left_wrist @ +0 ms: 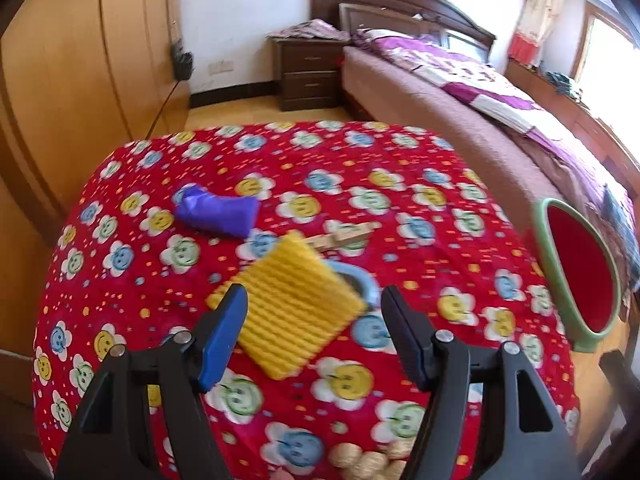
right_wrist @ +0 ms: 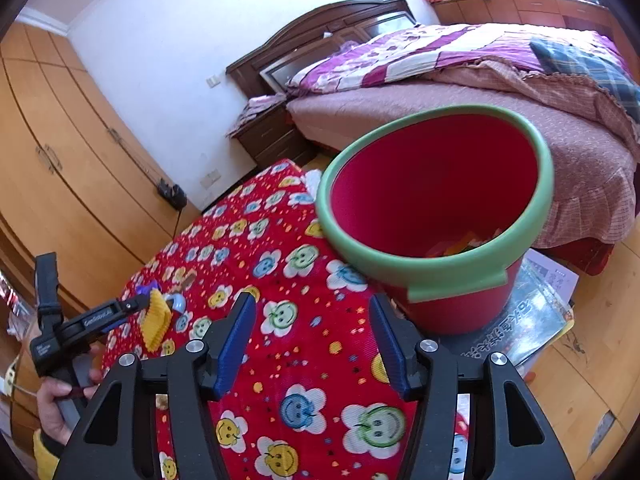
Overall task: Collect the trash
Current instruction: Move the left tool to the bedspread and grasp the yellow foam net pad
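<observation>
A yellow knitted square (left_wrist: 292, 312) lies on the red flowered tablecloth (left_wrist: 320, 160), partly over a light blue ring (left_wrist: 362, 280). My left gripper (left_wrist: 313, 294) hovers over the square with its jaws wide apart. The left finger covers the square's left corner, and a gap shows at the right finger. In the right wrist view the left gripper (right_wrist: 136, 304) has its tip at the yellow square (right_wrist: 156, 320). A crumpled purple wrapper (left_wrist: 216, 212) and a wooden clothespin (left_wrist: 348, 236) lie beyond. My right gripper (right_wrist: 312, 300) is open and empty over the cloth. The red bin with a green rim (right_wrist: 440, 274) stands just ahead of it to the right.
The bin (left_wrist: 540, 240) holds some coloured scraps (right_wrist: 464, 244) and stands on a stack of magazines (right_wrist: 536, 320) off the table's right edge. Several woven balls (left_wrist: 368, 460) lie at the near edge. A bed (right_wrist: 480, 120), a nightstand (left_wrist: 308, 72) and wooden wardrobes (left_wrist: 80, 80) surround the table.
</observation>
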{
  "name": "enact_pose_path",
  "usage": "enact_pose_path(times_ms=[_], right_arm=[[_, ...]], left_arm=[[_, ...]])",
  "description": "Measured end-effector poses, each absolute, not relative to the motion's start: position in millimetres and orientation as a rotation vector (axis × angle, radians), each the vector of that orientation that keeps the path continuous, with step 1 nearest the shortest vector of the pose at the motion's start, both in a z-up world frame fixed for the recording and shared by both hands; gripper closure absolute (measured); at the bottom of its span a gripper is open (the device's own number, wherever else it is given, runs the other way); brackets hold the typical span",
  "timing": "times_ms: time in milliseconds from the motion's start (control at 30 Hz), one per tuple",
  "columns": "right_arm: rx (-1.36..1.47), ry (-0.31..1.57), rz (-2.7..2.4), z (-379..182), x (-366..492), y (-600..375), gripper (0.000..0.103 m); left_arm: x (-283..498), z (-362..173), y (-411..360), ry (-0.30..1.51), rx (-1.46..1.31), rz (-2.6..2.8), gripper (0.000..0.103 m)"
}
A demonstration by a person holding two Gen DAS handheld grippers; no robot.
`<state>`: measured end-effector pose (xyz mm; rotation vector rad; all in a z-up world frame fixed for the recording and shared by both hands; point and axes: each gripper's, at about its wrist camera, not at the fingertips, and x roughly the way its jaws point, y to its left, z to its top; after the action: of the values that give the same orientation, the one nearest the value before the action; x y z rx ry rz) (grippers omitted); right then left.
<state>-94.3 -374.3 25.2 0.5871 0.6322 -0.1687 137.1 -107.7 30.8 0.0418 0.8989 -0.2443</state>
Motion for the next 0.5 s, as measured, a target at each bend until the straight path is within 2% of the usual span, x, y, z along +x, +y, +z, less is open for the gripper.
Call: enact_pose_path(times_ms=[500], right_arm=[[0.565, 0.716, -0.157, 6, -75, -358, 0.042]], left_arm=[[163, -11, -84, 0.988, 0.014, -0.173, 0.034]])
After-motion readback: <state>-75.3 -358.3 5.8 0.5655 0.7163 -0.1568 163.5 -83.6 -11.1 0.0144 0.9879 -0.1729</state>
